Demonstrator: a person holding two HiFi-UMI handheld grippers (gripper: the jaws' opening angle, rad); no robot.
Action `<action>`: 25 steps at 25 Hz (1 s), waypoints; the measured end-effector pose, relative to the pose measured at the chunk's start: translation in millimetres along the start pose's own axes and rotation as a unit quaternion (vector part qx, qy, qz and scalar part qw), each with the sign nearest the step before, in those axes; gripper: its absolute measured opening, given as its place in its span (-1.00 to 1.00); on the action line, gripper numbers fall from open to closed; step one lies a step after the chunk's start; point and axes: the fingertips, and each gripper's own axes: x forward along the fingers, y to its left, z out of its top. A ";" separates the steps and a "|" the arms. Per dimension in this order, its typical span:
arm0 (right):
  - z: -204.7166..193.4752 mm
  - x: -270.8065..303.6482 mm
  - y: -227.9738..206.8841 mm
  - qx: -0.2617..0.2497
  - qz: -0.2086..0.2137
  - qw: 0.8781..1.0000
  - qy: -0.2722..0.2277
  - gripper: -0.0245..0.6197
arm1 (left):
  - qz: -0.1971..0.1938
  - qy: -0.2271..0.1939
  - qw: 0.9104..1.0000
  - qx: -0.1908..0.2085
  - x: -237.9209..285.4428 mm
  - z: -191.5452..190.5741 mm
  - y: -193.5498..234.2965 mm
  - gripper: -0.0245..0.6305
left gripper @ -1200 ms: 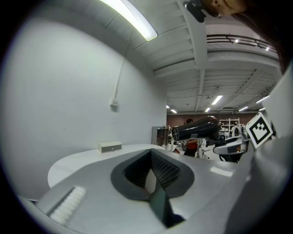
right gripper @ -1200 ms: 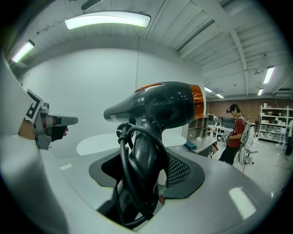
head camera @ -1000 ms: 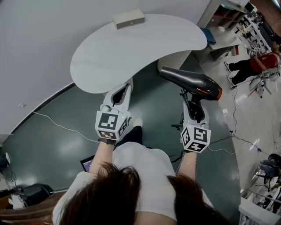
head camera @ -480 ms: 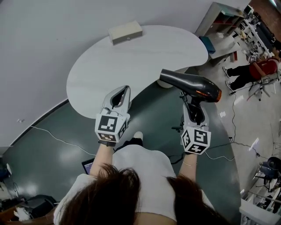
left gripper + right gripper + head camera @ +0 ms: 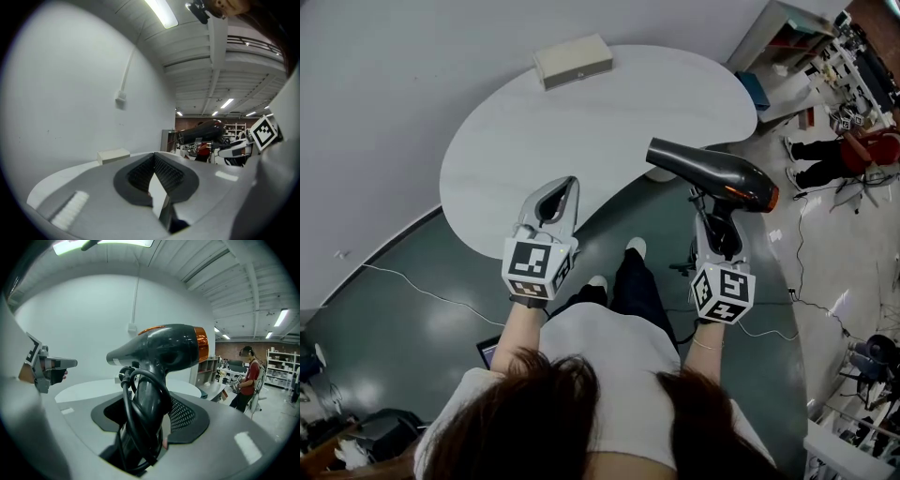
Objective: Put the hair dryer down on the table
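A dark grey hair dryer (image 5: 712, 173) with an orange band hangs in the air just off the right front edge of the white curved table (image 5: 581, 122). Its nozzle points left. My right gripper (image 5: 713, 214) is shut on its handle, with the black cord coiled round the handle (image 5: 140, 404). In the right gripper view the hair dryer (image 5: 164, 348) stands upright above the jaws, and the table (image 5: 93, 385) lies beyond it. My left gripper (image 5: 569, 185) is shut and holds nothing; its tips reach over the table's front edge. The left gripper view shows the hair dryer (image 5: 201, 131) at the right.
A flat beige box (image 5: 573, 60) lies at the table's far edge by the wall. A person in red (image 5: 862, 145) sits at the right among shelves and desks. Cables run over the dark floor (image 5: 412, 272). A laptop (image 5: 487, 352) lies low left.
Both grippers have come nearer the table as I stepped forward. The left gripper's tips now reach over the table's edge. The hair dryer stays held in the right gripper.
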 end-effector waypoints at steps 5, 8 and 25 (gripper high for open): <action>3.9 34.0 -5.7 -0.007 0.009 1.000 0.002 -0.20 | 0.011 -0.002 1.000 0.000 20.5 -1.6 11.8 -0.76; 10.4 64.8 -9.5 -0.012 0.023 1.000 -0.002 -0.20 | 0.027 -0.006 1.000 -0.002 40.7 -1.2 22.6 -0.76; 98.5 297.9 -29.2 -0.074 0.230 0.970 -0.010 -0.20 | 0.230 -0.022 0.973 -0.022 161.8 40.6 70.5 -0.76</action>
